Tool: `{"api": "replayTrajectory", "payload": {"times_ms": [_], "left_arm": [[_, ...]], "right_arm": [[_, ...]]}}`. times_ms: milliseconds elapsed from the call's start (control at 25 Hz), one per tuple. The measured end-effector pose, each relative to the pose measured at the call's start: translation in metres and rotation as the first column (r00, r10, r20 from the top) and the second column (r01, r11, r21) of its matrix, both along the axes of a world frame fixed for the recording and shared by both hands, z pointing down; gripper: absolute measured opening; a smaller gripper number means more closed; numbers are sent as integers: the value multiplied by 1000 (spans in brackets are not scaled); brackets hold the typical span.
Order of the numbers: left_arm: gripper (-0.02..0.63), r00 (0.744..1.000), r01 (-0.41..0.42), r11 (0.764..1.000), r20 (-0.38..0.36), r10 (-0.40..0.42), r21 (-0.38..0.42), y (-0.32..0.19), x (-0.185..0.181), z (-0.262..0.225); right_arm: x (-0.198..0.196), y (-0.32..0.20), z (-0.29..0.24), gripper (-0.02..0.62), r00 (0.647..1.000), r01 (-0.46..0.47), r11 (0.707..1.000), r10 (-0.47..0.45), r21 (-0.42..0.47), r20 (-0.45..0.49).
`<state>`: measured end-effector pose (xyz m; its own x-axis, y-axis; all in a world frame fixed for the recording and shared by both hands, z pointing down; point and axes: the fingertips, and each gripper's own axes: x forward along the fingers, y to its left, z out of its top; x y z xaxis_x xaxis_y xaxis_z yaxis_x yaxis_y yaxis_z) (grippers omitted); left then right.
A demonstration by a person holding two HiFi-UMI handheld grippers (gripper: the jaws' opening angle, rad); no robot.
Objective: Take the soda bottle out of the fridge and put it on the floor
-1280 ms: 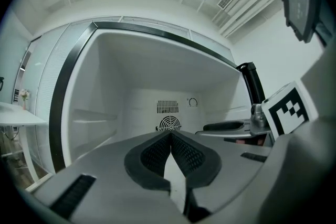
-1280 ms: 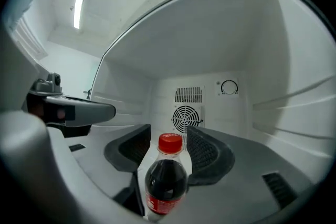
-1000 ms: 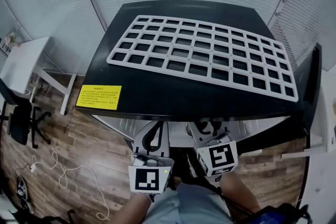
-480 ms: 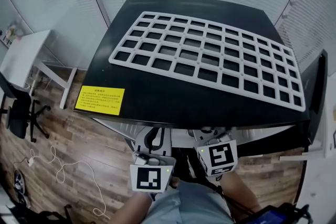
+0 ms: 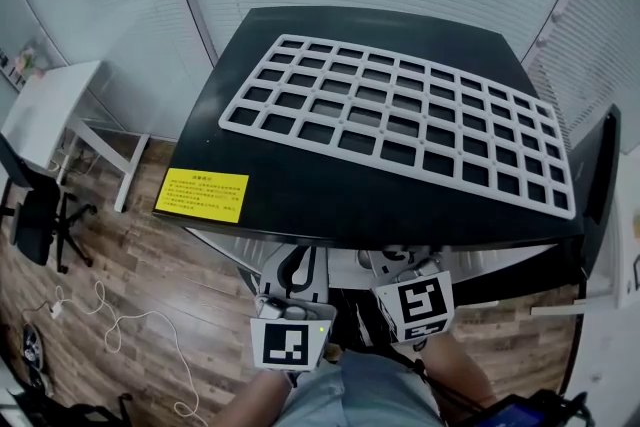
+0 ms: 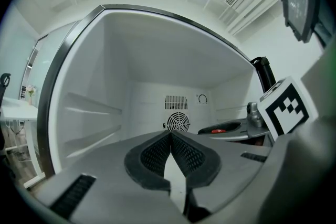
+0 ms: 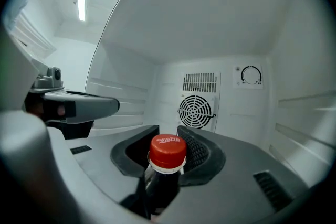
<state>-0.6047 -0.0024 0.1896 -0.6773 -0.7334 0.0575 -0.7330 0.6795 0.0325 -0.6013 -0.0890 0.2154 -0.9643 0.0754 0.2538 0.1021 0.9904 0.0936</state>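
Inside fridge [image 7: 131,34], right gripper [image 7: 168,132]: jaws closing around neck of upright soda bottle [image 7: 166,165], dead ahead.
Left gripper [image 6: 170,136]: jaws together, empty.

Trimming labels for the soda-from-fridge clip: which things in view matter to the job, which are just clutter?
Job: soda bottle, between the closing jaws of the right gripper; fridge; floor.
Lying about: left gripper (shut, empty); white grid rack; yellow sticker; white table; office chair; cable.
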Motion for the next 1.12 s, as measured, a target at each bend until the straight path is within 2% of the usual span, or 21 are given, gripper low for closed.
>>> {"api": "replayTrajectory", "payload": {"times_ms": [280,640,760,1120], "left_arm": [[17,1000,-7,1000,10,7,4,0,1,-3],[17,999,-33,999,16,33,13,-1,9,-8],[17,999,-48,999,25,48,19,1,12,-10],[17,992,-114,993,54,112,32,16,34,-22]], "right_arm": [[-2,-1,-2,112,1000,2,1000,-3,28,24],[13,3,-10,96,1000,-15,1000,15,6,26],[15,6,-17,94,998,-32,999,31,21,57],[46,19,-30,92,994,-97,995,95,32,56]]}}
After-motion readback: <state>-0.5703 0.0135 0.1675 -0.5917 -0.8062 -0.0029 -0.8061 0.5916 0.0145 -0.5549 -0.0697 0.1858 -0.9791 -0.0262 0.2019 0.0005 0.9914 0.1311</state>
